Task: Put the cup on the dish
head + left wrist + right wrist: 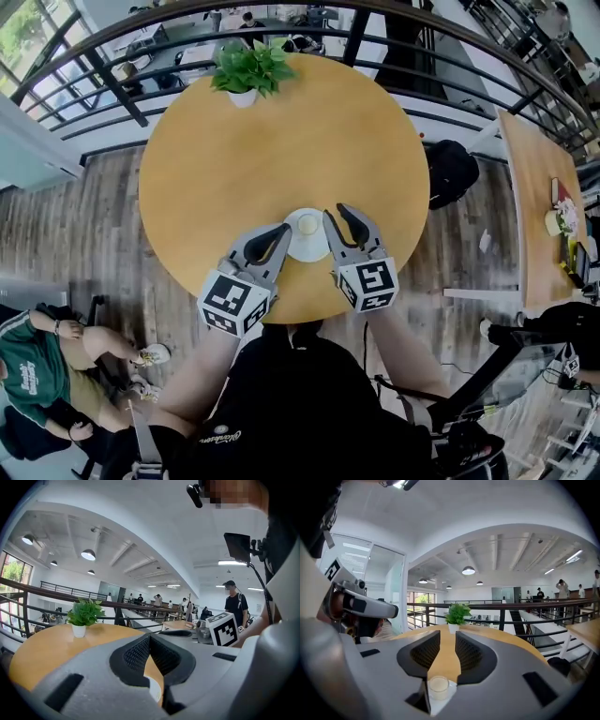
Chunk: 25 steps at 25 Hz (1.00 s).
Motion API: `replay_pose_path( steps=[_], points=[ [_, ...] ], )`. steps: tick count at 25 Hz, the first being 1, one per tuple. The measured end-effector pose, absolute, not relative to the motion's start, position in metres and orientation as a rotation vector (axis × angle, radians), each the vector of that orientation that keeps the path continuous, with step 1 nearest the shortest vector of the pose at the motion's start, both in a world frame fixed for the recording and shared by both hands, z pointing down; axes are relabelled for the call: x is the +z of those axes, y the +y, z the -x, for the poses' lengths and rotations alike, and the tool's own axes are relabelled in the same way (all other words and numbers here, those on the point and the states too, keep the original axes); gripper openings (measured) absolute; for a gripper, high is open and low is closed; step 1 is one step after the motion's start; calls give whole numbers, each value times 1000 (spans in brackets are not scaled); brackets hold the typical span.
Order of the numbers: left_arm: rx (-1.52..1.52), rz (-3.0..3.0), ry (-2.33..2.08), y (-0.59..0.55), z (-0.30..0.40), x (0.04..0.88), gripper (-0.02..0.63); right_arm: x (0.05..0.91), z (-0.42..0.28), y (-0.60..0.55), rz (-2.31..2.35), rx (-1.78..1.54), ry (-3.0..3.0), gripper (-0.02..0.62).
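Looked basically done: spotted cup sitting on dish, near worktop front edge. Held right hand-held gripper up beside it, jaws barely apart, gripping nothing. Had left hand-held gripper pinched shut, empty too. Probably needed only pulling both clear next.

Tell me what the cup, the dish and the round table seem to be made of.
Cup: likely frosted glass or plastic, since its wall looks translucent and milky and the inside is pale.
Dish: probably glazed ceramic, possibly plastic. It is plain white and smooth.
Table: wood or a wood-look laminate, with an even honey-brown top and a matt sheen. The grain is too faint to settle which.
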<state>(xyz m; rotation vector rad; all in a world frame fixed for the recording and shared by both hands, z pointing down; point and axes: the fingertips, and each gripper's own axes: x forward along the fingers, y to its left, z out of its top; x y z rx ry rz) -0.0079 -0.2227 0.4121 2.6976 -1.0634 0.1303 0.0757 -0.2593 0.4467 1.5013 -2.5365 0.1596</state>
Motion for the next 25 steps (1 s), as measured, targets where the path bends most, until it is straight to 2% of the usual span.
replay_pose_path(
  steps=[13,25],
  points=[
    [-10,-2784,-1093,-209,-4,350,-8,340,-96,-211,-1595,89,-2682,63],
    [-76,-2815,-1109,-210,-2,326,-8,323,-96,-190,-1582,86,-2716,57]
  ],
)
